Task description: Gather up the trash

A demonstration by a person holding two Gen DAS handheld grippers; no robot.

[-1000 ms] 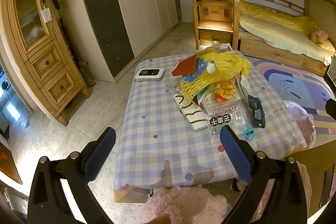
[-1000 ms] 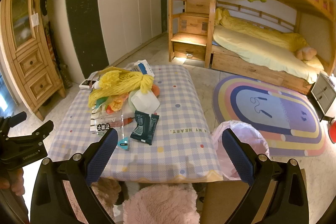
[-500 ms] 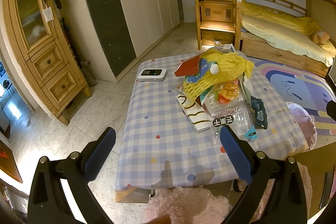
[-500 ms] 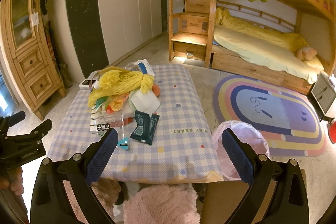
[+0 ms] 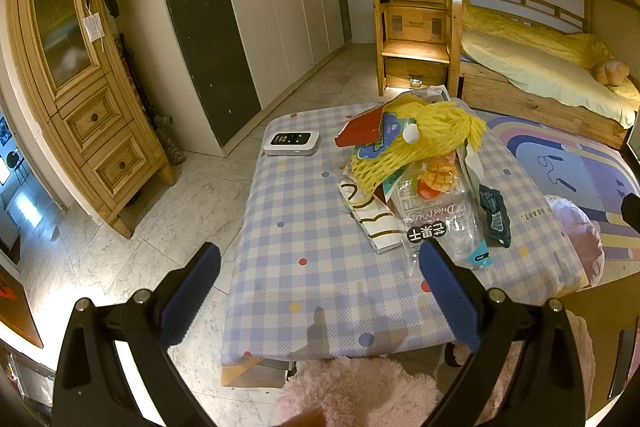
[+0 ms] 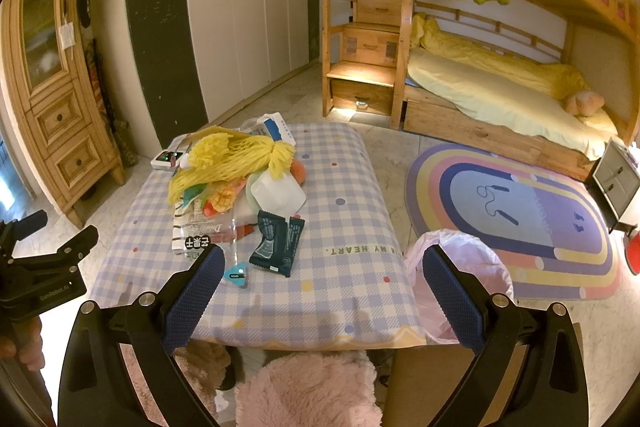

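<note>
Since the earlier frame the left view had edged slightly forward and down toward the worktop (image 5: 304, 267); the trash had not shifted. Left tool (image 5: 320, 291) was spread wide, gripping nothing, above the near worktop edge. A white device (image 5: 291, 143) lay at the far left corner. The trash pile sat mid-worktop: yellow mesh netting (image 5: 420, 143) on top, clear plastic bag (image 5: 436, 223) below, dark wrapper (image 6: 277, 242) just beside it on the right. Right tool (image 6: 324, 291) was also spread wide and empty. The pink-lined bin (image 6: 460, 263) stood on the floor just beside the worktop's right edge.
</note>
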